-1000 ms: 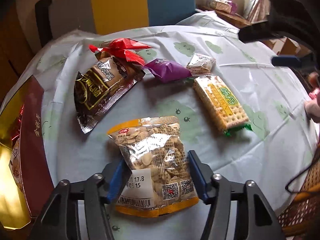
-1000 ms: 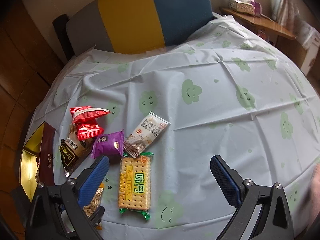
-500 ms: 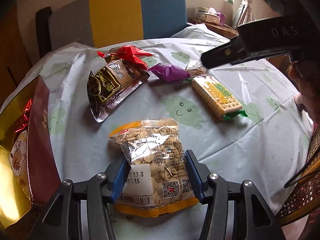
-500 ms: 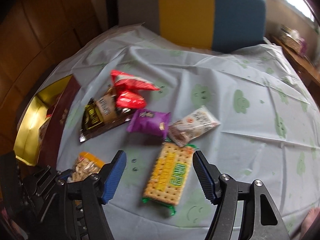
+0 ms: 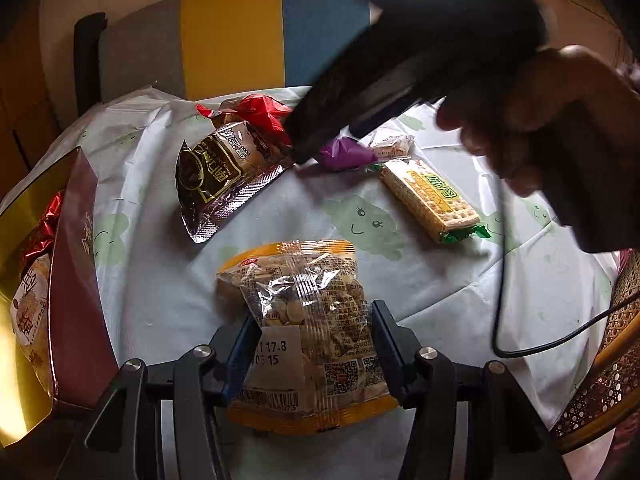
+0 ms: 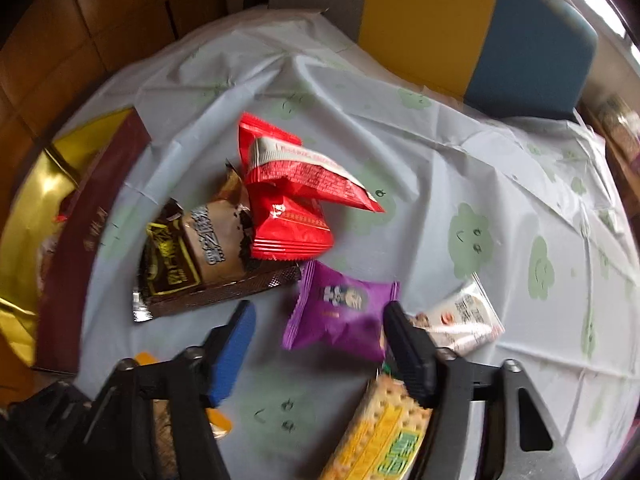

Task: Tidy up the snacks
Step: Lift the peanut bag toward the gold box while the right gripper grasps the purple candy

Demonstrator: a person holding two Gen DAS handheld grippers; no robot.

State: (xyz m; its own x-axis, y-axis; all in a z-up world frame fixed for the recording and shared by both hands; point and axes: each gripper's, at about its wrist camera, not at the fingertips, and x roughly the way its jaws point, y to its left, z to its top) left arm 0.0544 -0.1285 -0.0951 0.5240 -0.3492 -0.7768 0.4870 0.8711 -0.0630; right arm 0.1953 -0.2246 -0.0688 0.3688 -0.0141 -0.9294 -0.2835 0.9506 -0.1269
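Observation:
My left gripper (image 5: 314, 338) is shut on a clear and orange bag of nuts (image 5: 304, 320) and holds it low over the table. My right gripper (image 6: 320, 344) is open, its jaws on either side of a purple snack packet (image 6: 340, 314); it is seen from outside in the left wrist view (image 5: 400, 64). Near it lie red packets (image 6: 292, 196), a brown and black bag (image 6: 196, 260), a white packet (image 6: 460, 320) and a yellow cracker pack (image 6: 380, 440). The cracker pack (image 5: 432, 196) and brown bag (image 5: 224, 176) also show in the left wrist view.
A gold and maroon box (image 5: 60, 280) with snacks inside stands at the table's left edge; it also shows in the right wrist view (image 6: 80, 208). A grey, yellow and blue chair back (image 5: 240, 40) stands behind the table. A wicker chair (image 5: 600, 380) is at right.
My right gripper has moved left and down over the snacks, narrowed, and now straddles the purple packet. My left gripper has tightened on the nut bag and lifted it slightly.

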